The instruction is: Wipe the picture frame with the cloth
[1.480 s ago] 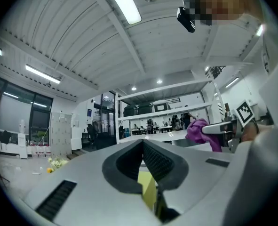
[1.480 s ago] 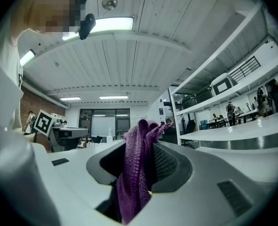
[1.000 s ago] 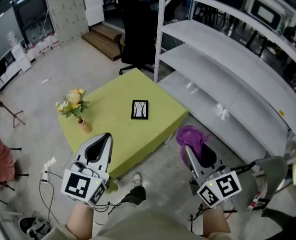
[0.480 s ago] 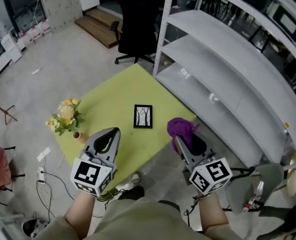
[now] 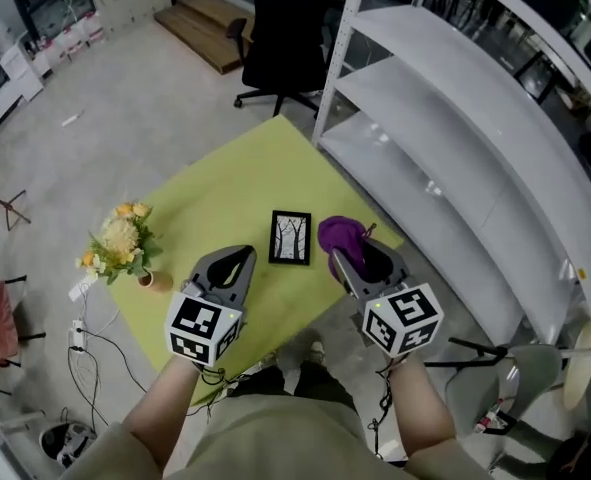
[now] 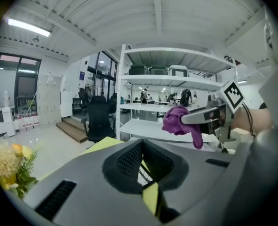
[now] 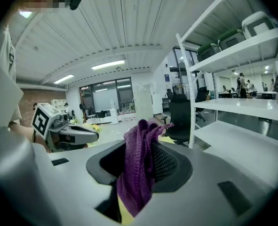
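A small black picture frame with a tree print lies flat near the front of the yellow-green table. My right gripper is shut on a purple cloth, which hangs just right of the frame, above the table. The right gripper view shows the cloth bunched between the jaws and drooping down. My left gripper hovers left of the frame, jaws closed on nothing. From the left gripper view, the cloth shows at the right gripper's tip.
A small vase of yellow flowers stands at the table's left corner. A white metal shelf unit runs along the right, close to the table. A black office chair and wooden steps are behind. Cables lie on the floor at left.
Both grippers have moved forward from over the floor to above the table's near edge. The cloth now hangs right beside the frame.
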Motion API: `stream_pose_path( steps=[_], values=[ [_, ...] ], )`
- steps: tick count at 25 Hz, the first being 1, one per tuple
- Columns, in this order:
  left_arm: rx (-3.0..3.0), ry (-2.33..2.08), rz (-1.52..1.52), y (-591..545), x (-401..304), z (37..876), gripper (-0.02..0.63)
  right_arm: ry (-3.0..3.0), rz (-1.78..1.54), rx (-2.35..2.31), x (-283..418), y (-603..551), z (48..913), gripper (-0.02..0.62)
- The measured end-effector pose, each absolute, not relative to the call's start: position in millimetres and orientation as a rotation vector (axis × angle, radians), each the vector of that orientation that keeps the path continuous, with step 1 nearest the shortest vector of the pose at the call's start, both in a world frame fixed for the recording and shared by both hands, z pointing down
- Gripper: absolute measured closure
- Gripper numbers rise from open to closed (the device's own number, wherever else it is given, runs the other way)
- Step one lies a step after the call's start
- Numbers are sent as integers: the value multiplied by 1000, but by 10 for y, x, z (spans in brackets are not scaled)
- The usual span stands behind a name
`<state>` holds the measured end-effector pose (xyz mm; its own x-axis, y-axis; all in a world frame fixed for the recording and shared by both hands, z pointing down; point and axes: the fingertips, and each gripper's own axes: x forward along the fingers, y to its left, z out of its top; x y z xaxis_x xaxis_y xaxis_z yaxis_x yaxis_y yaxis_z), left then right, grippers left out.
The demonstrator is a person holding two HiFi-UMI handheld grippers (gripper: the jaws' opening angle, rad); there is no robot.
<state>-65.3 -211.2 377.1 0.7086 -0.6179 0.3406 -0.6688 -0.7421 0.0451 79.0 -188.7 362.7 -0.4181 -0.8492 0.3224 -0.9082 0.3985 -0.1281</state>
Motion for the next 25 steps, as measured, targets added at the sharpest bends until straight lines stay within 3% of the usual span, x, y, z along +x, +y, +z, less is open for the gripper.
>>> stream_pose_path(
  steps=[25],
  values=[
    [2314,-1017,693,-2820,-180,6010,598,-2386,513,946,388,-3271,5625,443]
  ],
)
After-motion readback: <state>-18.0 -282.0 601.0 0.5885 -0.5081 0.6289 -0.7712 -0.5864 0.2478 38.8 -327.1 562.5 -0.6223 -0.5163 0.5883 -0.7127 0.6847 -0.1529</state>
